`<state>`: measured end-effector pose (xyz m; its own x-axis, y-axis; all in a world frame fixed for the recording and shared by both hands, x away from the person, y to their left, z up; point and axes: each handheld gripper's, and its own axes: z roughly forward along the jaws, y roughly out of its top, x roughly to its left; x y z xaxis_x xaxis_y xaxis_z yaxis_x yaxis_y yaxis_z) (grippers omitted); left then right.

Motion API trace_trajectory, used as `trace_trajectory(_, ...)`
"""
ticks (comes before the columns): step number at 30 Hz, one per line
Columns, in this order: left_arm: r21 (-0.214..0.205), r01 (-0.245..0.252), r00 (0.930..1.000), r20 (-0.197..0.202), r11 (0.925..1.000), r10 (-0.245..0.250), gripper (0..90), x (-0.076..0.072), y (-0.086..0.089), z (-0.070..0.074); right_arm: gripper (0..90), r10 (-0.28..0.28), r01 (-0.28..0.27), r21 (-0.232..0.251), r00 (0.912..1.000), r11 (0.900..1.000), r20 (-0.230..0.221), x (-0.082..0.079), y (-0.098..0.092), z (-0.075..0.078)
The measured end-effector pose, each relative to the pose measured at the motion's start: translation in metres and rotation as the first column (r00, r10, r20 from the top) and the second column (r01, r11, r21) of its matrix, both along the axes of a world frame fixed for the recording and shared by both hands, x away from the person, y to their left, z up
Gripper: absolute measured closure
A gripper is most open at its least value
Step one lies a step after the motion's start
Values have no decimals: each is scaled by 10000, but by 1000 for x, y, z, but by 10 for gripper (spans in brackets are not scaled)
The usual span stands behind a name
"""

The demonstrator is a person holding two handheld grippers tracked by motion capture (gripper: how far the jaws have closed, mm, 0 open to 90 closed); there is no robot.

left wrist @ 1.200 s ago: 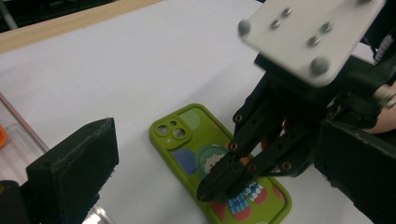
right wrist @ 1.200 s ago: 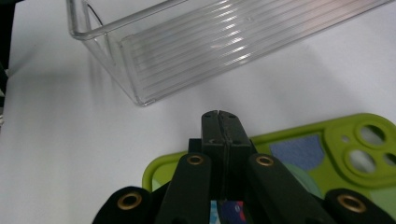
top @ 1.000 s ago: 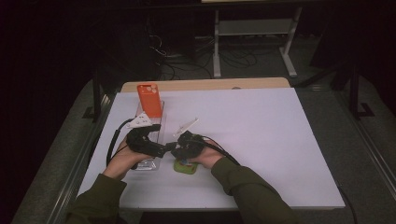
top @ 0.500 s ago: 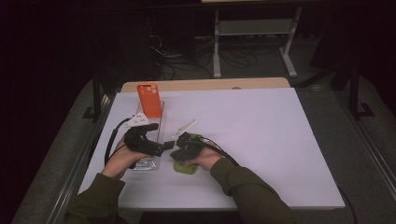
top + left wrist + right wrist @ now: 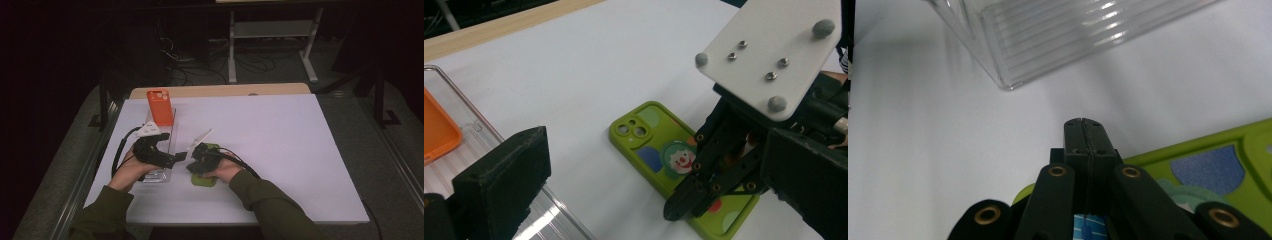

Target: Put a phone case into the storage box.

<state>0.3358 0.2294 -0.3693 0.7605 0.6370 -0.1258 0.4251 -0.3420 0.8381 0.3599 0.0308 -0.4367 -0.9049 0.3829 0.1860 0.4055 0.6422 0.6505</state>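
Note:
A green phone case with a clown picture lies flat on the white table. My right gripper is shut, nothing between its jaws, and its tips rest over the case's near edge. In the right gripper view its jaws are pressed together. My left gripper is open just left of it. Seen from the left gripper view, its wide jaws frame the green case and the right gripper. An orange phone case stands at the far end of a clear ribbed tray.
The clear tray lies just left of the green case, under my left hand. The table's wooden back edge runs behind the orange case. Open white surface stretches to the right. Cables trail from both grippers.

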Motion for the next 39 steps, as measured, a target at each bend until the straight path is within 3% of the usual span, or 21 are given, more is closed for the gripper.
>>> trace_trajectory(6, 211, 69, 10000, 35, 9998, -70, 0, 0, 0, 0, 888, -22, 22, -139, 10000, 9999, 50, -3, -13, 1)
trace_trajectory(21, 235, 209, 9998, 16, 9995, -210, 0, -1, -5, -1, 888, -165, 187, -713, 9994, 9973, 314, -18, -47, 4)
trace_trajectory(35, 234, 455, 9990, -47, 9987, -454, 0, -4, -14, -3, 887, -573, 623, -1173, 9973, 9911, 456, -26, -91, 4)
trace_trajectory(39, 214, 513, 9987, -73, 9985, -512, 0, -4, -16, -5, 886, -727, 766, -990, 9965, 9921, 423, -27, -94, 5)
